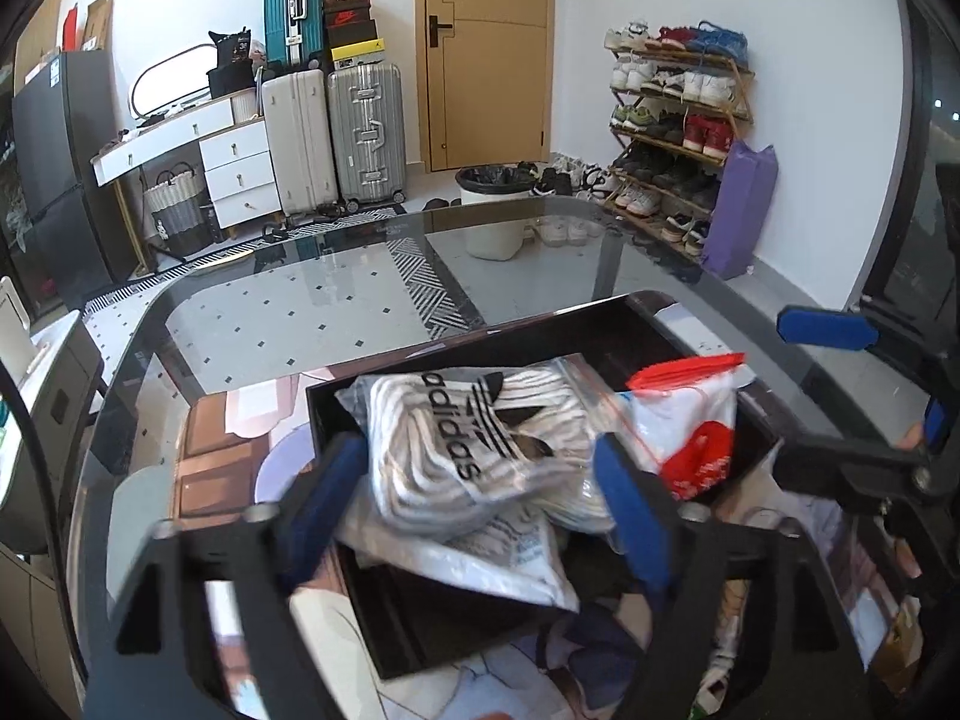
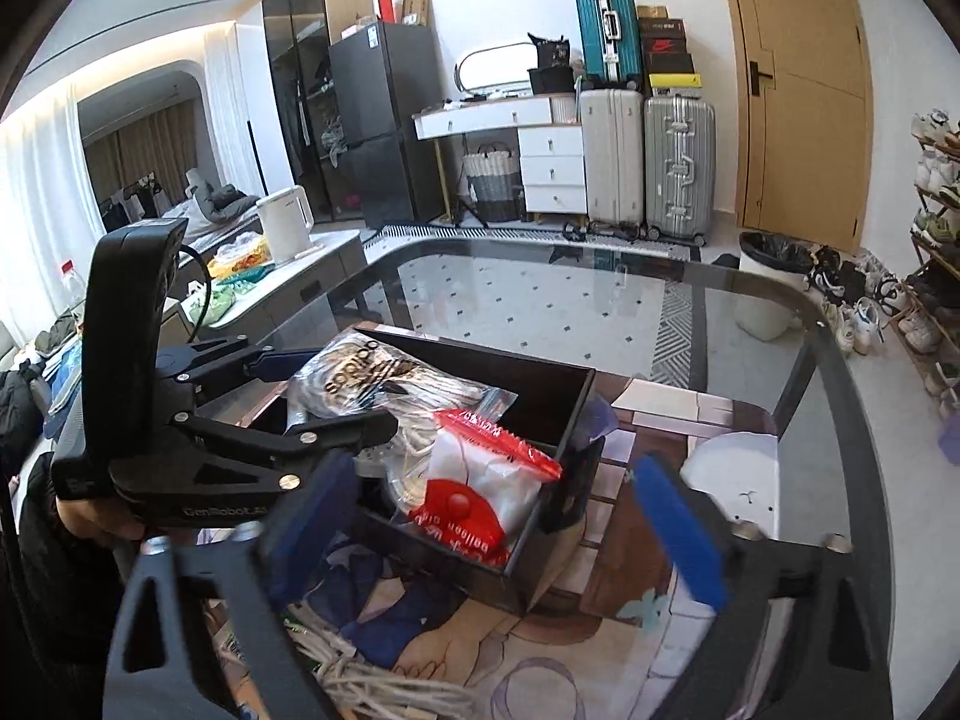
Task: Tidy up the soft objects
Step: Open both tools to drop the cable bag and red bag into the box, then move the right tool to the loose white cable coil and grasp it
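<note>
Table (image 2: 600, 300): glass top; it carries the black box, a printed mat under the box.
Box (image 2: 540, 396): landmark, open-topped, on the table's near part.
Adidas bag (image 1: 456, 426): clear bag of white cloth, piled in the box, rising above its rim.
Red-zip bag (image 2: 480, 480): in the box, right of the adidas bag, leaning on the wall.
Flat white bag (image 1: 480, 558): under the adidas bag, hanging over the box's near wall.
Left gripper (image 1: 480, 510): jaws wide, either side of the adidas bag, pads apart from it.
Right gripper (image 2: 498, 528): jaws wide, spanning the box's near corner, gripping nothing.
Cords (image 2: 384, 684): white, loose on the mat before the box.
</note>
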`<state>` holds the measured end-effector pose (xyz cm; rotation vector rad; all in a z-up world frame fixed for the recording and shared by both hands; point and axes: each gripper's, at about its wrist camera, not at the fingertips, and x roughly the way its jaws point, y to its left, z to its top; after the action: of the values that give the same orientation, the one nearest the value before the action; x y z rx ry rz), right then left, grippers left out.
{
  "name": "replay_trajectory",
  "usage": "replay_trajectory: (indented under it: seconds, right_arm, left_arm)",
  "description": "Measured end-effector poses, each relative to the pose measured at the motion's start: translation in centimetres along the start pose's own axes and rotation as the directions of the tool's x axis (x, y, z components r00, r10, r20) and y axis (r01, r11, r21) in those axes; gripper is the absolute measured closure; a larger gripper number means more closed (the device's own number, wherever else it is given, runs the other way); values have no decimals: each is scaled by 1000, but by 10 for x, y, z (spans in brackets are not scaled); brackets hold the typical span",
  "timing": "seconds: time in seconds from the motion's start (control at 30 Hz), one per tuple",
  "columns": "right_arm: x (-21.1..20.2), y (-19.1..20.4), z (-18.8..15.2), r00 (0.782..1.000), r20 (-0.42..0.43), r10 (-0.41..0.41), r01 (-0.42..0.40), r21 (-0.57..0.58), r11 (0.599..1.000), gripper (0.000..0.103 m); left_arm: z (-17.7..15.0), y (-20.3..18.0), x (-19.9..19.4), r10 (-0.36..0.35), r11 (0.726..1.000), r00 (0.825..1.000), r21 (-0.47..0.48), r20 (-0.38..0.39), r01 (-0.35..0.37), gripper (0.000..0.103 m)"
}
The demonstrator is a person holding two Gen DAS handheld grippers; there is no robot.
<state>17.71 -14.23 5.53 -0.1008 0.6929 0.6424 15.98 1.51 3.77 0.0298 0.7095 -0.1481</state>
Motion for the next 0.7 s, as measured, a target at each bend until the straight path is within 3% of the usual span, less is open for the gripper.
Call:
replay_trajectory:
  seconds: [0.17,0.7]
  right_arm:
    - [-14,2,-16,1000,7,-6,6,12,1000,1]
    - [-37,7,-46,1000,-31,3,-1,64,998,1]
  left_arm:
    - [-7,0,-20,12,1000,999,-2,36,-12,0]
    - [-47,2,-62,43,998,997,-37,58,-41,0]
